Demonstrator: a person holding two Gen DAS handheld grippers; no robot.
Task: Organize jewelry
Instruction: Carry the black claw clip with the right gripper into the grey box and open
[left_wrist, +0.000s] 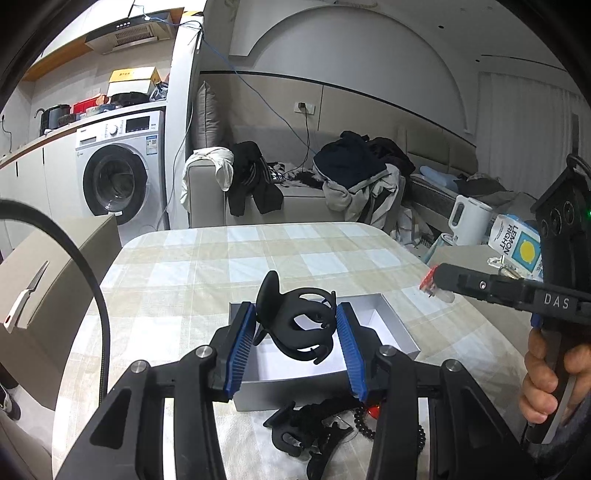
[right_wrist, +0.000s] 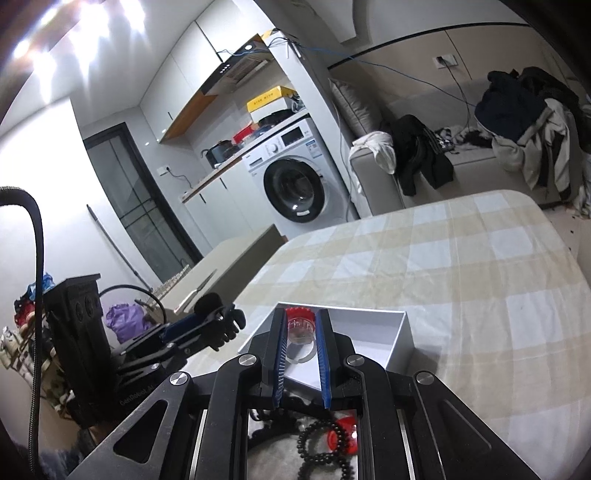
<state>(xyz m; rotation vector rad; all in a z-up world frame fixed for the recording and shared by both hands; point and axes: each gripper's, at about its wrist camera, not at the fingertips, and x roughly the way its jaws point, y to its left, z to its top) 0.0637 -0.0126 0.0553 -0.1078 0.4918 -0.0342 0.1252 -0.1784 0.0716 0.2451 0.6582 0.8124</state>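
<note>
My left gripper (left_wrist: 295, 325) is shut on a black claw hair clip (left_wrist: 295, 325), held above an open white box (left_wrist: 391, 332) on the checked table (left_wrist: 207, 266). My right gripper (right_wrist: 301, 328) is shut on a clear plastic ring with a red top (right_wrist: 300, 325), also over the white box (right_wrist: 380, 332). In the left wrist view the right gripper (left_wrist: 434, 284) comes in from the right with the ring (left_wrist: 430, 282) at its tip. In the right wrist view the left gripper (right_wrist: 225, 321) shows at the left with the black clip (right_wrist: 231, 325).
Near the table's front edge lie more black hair clips (left_wrist: 303, 428), a dark bead bracelet (right_wrist: 325, 443) and a second red ring (right_wrist: 343, 435). A hand (left_wrist: 543, 376) grips the right tool. A beige box with a knife (left_wrist: 26, 295) stands left of the table. A sofa with clothes (left_wrist: 295, 177) is beyond.
</note>
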